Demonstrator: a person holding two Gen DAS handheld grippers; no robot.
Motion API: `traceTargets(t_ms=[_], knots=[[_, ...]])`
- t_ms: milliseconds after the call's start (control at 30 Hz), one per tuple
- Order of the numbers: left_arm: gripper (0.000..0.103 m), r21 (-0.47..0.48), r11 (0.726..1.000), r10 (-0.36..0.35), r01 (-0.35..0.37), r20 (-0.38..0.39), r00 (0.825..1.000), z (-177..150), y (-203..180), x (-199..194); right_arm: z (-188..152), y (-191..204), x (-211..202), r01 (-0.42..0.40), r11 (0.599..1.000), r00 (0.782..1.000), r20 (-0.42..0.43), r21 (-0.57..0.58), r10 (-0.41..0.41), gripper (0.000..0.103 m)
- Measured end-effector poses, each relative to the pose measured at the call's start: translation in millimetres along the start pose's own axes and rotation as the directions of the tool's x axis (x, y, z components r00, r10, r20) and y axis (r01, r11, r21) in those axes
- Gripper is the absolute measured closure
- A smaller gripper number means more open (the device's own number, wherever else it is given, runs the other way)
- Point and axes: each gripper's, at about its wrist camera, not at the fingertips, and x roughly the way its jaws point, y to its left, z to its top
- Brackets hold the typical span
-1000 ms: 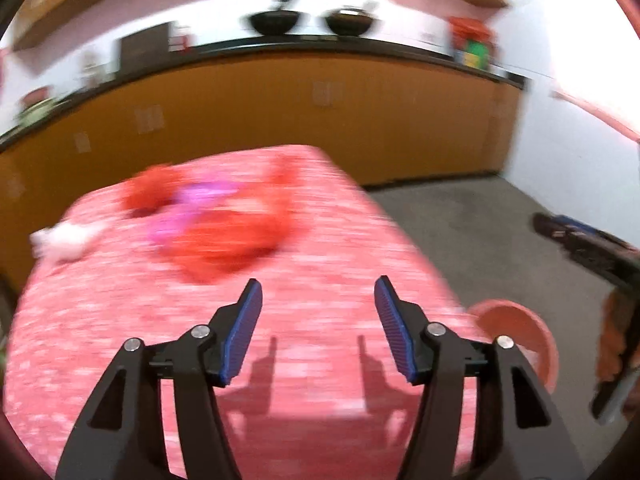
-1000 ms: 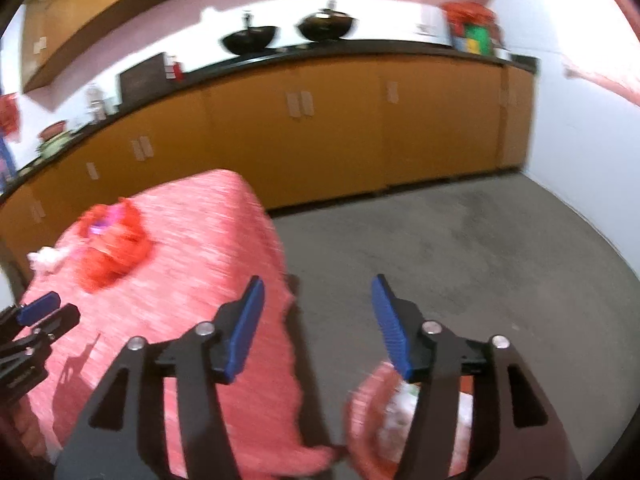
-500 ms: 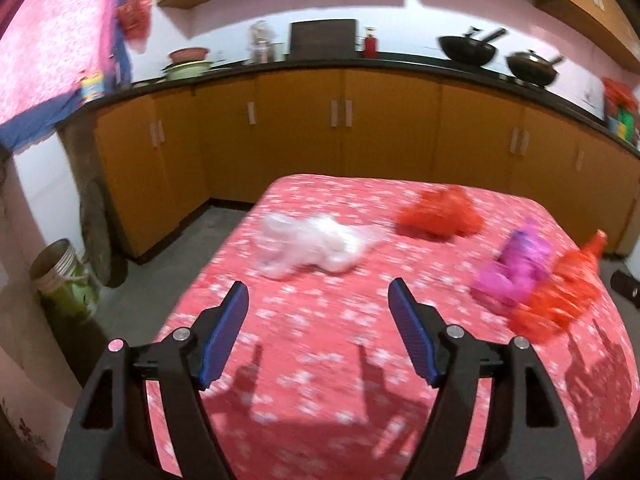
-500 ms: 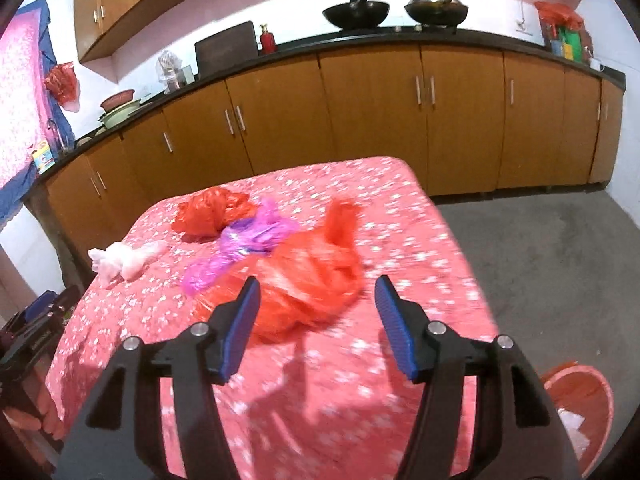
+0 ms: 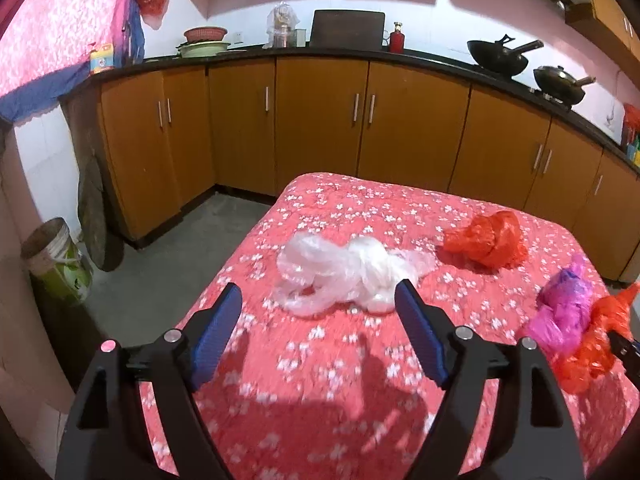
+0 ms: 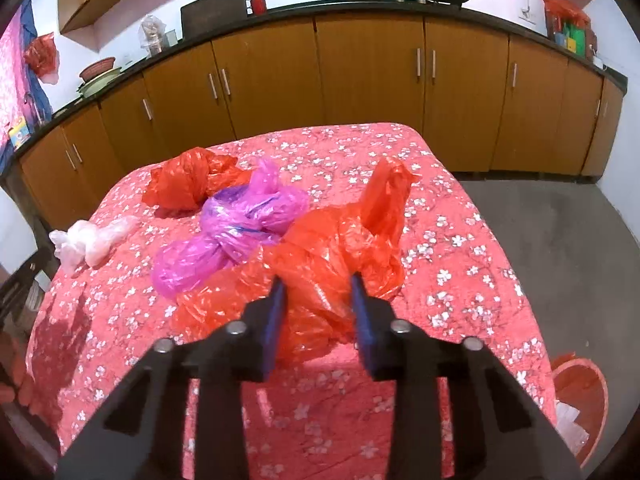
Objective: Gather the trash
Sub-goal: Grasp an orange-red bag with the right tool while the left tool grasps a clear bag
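Several crumpled plastic bags lie on a table under a red floral cloth [image 5: 352,364]. The white bag [image 5: 344,276] sits just beyond my left gripper [image 5: 318,290], whose jaws are opening wide with nothing pressed between them. To its right are a small red knotted bag [image 5: 486,246], a purple bag [image 5: 564,312] and a large red bag [image 5: 592,356]. My right gripper [image 6: 318,284] is closing on the large red bag [image 6: 332,248], its blue pads touching the plastic on both sides. The purple bag [image 6: 236,232], small red bag [image 6: 188,184] and white bag [image 6: 86,242] lie behind and left.
A red bin [image 6: 580,396] holding white trash stands on the floor at the table's right. Orange cabinets [image 5: 320,128] under a black counter with woks run behind. A green and white bucket [image 5: 52,256] stands by the left wall. Grey floor surrounds the table.
Both views have swung from the bin side back over the table. The left jaws stand wider and now face the white bag. The right jaws have narrowed onto the large red bag.
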Motion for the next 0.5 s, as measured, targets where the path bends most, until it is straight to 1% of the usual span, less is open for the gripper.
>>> traceTargets(t_ms=[100,200,333,367,433,467,500], knots=[[0.025,0.044,0.999,0.03,-0.029,-0.004,1.0,5.8,-4.6,10.4,-0.7,-1.8,-0.2,0.012,1.0,1.0,0.002,0.009,-0.012,0.079],[0.025,0.071,0.997,0.041,-0.039,-0.023,0.999,10.8,-6.9,21.1,-0.9,-3.5,0.5,0.007,1.0,1.0,-0.001,0.014,-0.007,0.079],[0.025,0.086,0.996,0.036,-0.03,-0.068,0.997,16.0,-7.5,36.4,-1.5,-2.8,1.2,0.004,1.0,1.0,-0.006,0.008,-0.004,0.079],[0.026,0.09,0.996,0.023,-0.015,-0.088,0.996,16.8,-8.3,41.1,-1.6,-3.0,1.4,0.003,1.0,1.0,-0.008,0.008,-0.003,0.079],[0.039,0.106,0.994,0.003,0.011,-0.133,0.991,16.4,-11.0,49.0,-1.6,-2.1,2.0,0.002,1.0,1.0,-0.009,0.007,-0.002,0.079],[0.042,0.12,0.992,-0.011,0.03,-0.161,0.987,15.1,-14.1,53.2,-1.5,-2.1,2.3,0.001,1.0,1.0,-0.01,0.007,-0.001,0.079],[0.049,0.132,0.99,-0.02,0.044,-0.178,0.984,14.3,-16.6,55.6,-1.6,-2.1,2.4,0.002,1.0,1.0,-0.01,0.006,-0.002,0.079]])
